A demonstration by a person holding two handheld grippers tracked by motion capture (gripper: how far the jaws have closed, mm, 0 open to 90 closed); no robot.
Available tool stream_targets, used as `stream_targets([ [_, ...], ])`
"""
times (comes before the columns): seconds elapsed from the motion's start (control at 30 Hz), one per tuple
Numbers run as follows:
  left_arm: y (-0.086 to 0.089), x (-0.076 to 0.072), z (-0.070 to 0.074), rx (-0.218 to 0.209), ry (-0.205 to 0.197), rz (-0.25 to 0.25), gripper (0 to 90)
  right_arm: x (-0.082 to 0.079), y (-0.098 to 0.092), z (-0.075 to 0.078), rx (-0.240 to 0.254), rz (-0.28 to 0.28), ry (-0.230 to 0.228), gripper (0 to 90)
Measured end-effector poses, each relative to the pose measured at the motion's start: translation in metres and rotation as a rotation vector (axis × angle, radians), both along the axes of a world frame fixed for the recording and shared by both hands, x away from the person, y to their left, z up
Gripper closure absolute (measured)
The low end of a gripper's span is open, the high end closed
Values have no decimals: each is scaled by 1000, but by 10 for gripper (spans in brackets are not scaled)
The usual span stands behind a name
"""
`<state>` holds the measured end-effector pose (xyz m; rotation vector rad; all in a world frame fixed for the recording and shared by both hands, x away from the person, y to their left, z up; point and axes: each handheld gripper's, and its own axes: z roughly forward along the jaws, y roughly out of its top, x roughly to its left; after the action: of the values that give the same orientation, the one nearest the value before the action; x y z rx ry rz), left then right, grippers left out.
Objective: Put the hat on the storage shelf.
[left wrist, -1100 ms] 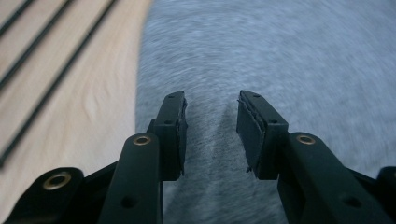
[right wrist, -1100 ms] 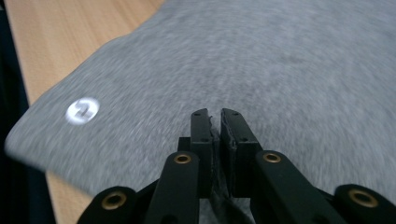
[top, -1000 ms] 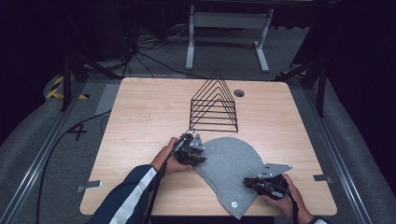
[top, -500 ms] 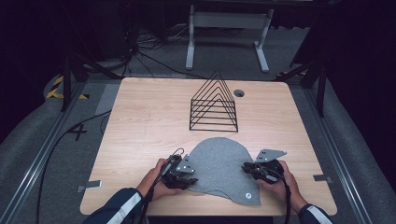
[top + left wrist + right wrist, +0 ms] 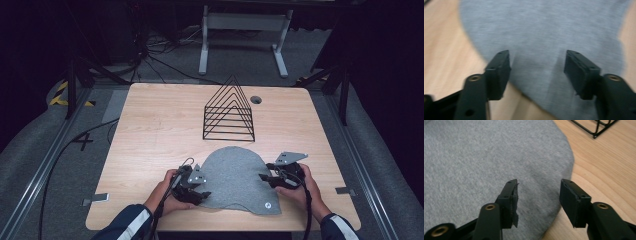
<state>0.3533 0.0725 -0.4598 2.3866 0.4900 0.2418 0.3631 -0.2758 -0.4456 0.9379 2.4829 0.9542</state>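
From the high view, both forearms come in from the near edge of the table, sleeves dark with a pale stripe. The left hand wraps the left gripper low over the wood, its nose turned inward onto the left edge of a grey cloth. The right hand holds the right gripper pointing inward at the cloth's right edge, its grey plate raised above it. The cloth lies flat between the two grippers, dome-shaped, with a small pale tag near its lower right corner. Beyond the cloth, farther from both grippers, stands a black wire rack.

In the left gripper view, the left gripper has its jaws spread wide, nothing between them; the cloth lies under and ahead of them, with bare wood to the left. The picture is blurred.

In the right gripper view, the right gripper is likewise spread apart and empty, poised over the cloth's curved edge. The rack's foot shows ahead at upper right.
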Motion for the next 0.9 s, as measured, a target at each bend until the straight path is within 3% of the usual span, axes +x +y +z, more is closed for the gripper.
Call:
stream_targets([
  [0.17, 2, 31, 1, -26, 32, 77, 254, 10, 3, -4, -10, -36, 36, 327],
  [0.23, 1, 41, 1, -43, 67, 90, 223, 13, 6, -6, -9, -45, 48, 316],
  [0.3, -4, 53, -1, -30, 91, 110, 195, 16, 8, -6, 0, -47, 57, 294],
  [0.37, -6, 57, -3, -37, 106, 114, 185, 17, 8, -6, 1, -52, 62, 287],
  [0.4, -8, 61, -4, -26, 93, 106, 179, 17, 9, -7, -1, -57, 67, 276],
  [0.53, -12, 64, -7, -18, 73, 105, 156, 19, 13, -10, -15, -63, 86, 235],
  [0.67, -14, 64, -7, -14, 78, 111, 143, 19, 14, -11, -13, -69, 77, 207],
  [0.83, -18, 60, -6, 1, 83, 129, 124, 18, 15, -12, -14, -75, 82, 205],
  [0.9, -19, 59, -6, 0, 80, 112, 140, 18, 14, -11, -18, -65, 76, 222],
])
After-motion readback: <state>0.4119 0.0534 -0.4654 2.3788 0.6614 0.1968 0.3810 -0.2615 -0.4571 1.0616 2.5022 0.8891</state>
